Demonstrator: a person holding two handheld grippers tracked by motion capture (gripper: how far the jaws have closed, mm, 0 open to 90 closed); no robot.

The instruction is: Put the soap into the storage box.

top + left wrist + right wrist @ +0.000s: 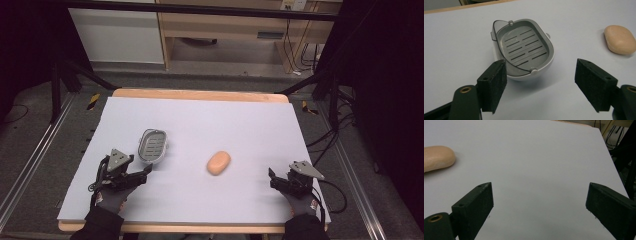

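Soap [219,162] lies near the middle of the white table cover [210,125], a peach oval bar resting flat. We note that in the high view its long axis runs diagonally, from the near left up to the far right. Well to its left sits a grey soap dish [152,145] with a slotted drain insert, long axis running nearly front to back and tilted slightly to the right at the far end. In the left gripper view the dish [524,47] stands just beyond the jaws, and the soap [620,39] appears at the upper right.

We record the left gripper [143,172] at the near left of the table, held in a gloved hand [111,197], its jaws spread wide apart with nothing between them. It stands just in front of the dish, not touching it.

The right gripper [272,176] sits at the near right, jaws likewise wide apart and empty over bare cover. In its own view the soap [437,158] lies at the far left, well apart from the jaws.
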